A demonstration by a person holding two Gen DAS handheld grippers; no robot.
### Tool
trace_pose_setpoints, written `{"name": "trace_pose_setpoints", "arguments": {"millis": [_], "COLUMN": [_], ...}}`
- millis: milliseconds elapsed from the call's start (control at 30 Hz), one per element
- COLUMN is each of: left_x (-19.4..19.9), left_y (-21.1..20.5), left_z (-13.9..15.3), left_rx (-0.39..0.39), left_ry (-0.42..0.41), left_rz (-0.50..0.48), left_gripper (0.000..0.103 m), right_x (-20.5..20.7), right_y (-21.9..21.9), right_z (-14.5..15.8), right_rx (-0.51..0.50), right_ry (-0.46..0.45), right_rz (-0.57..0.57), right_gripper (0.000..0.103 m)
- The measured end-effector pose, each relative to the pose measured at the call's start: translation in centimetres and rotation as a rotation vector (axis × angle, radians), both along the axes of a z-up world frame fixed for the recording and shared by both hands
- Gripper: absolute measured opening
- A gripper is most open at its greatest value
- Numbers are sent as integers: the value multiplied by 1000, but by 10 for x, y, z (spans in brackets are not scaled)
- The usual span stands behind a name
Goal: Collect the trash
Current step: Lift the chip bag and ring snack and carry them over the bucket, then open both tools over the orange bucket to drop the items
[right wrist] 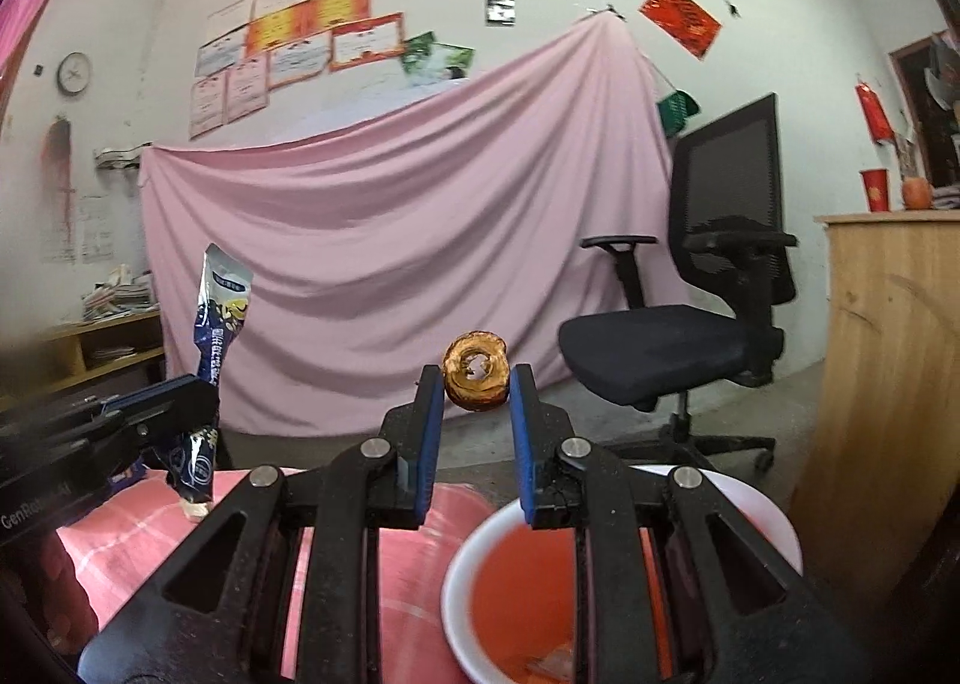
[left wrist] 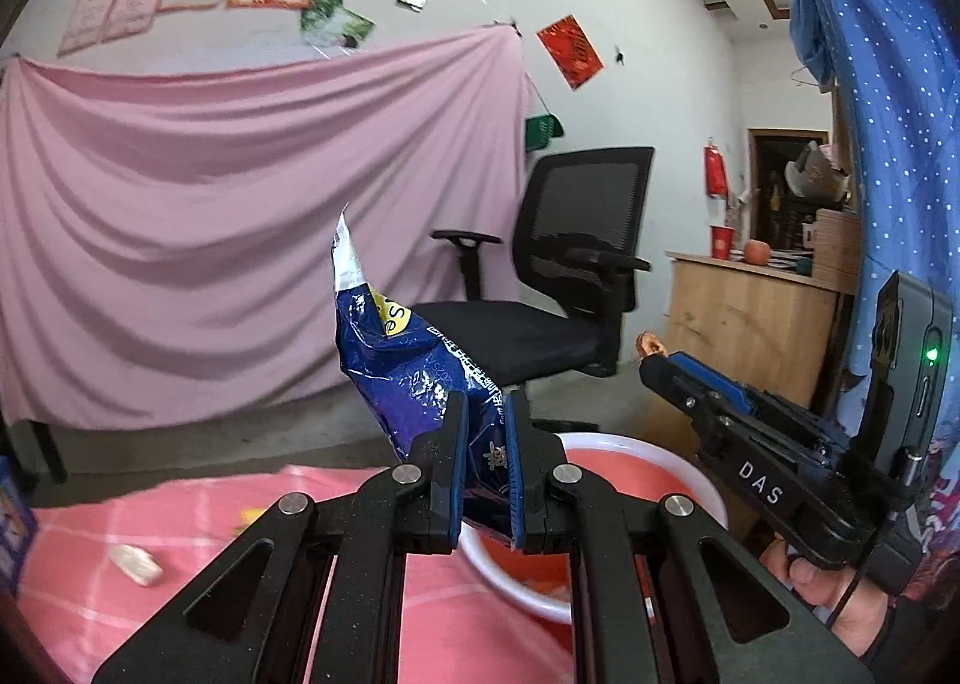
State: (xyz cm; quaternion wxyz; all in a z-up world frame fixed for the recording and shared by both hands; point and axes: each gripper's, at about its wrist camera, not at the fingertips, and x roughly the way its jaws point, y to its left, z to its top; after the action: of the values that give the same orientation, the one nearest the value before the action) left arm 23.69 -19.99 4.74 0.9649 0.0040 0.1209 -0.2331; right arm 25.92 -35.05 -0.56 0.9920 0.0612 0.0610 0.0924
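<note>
Step in hand: you are carrying two pieces of trash toward the bin, both lifted clear of the bench point(left wrist: 180, 510).
Left gripper point(left wrist: 486, 414): its jaws are clenched on the lower part of a crumpled blue snack wrapper point(left wrist: 396, 360), which stands up above them with its torn end on top.
Right gripper point(right wrist: 477, 384): its jaws pinch a brown ring-shaped food scrap point(right wrist: 476, 372) by its two sides, right at their tips.
Bin: the red basin point(right wrist: 774, 522) with a white rim sits on the pink checked cloth, just below and ahead of both grippers; some scraps seem to lie in its bottom.
Next move: judging from this, bring each load over the basin's mouth and release it; the ring is nearer the opening.
Left to collect: a pale wrapped piece point(left wrist: 137, 564) lies on the cloth, well to the left.
In the way: your two grippers are close together, so take turns over the basin. The tall wrapper may catch the rim or fall outside.
Around: an office chair point(right wrist: 690, 336) and a wooden cabinet point(right wrist: 888, 360) stand behind, apart from the work.
</note>
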Motion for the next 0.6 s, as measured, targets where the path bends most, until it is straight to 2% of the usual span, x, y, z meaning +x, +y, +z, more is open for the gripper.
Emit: {"name": "trace_pose_setpoints", "arguments": {"millis": [300, 600], "left_x": [29, 58], "left_y": [-47, -69], "left_z": [-9, -24], "left_rx": [23, 42], "left_ry": [97, 250], "left_rz": [-91, -137], "left_gripper": [9, 9], "right_x": [10, 23], "right_y": [-48, -69], "right_z": [-18, -34], "right_rx": [41, 94], "right_ry": [133, 253], "right_rz": [-88, -126], "right_gripper": [42, 42]}}
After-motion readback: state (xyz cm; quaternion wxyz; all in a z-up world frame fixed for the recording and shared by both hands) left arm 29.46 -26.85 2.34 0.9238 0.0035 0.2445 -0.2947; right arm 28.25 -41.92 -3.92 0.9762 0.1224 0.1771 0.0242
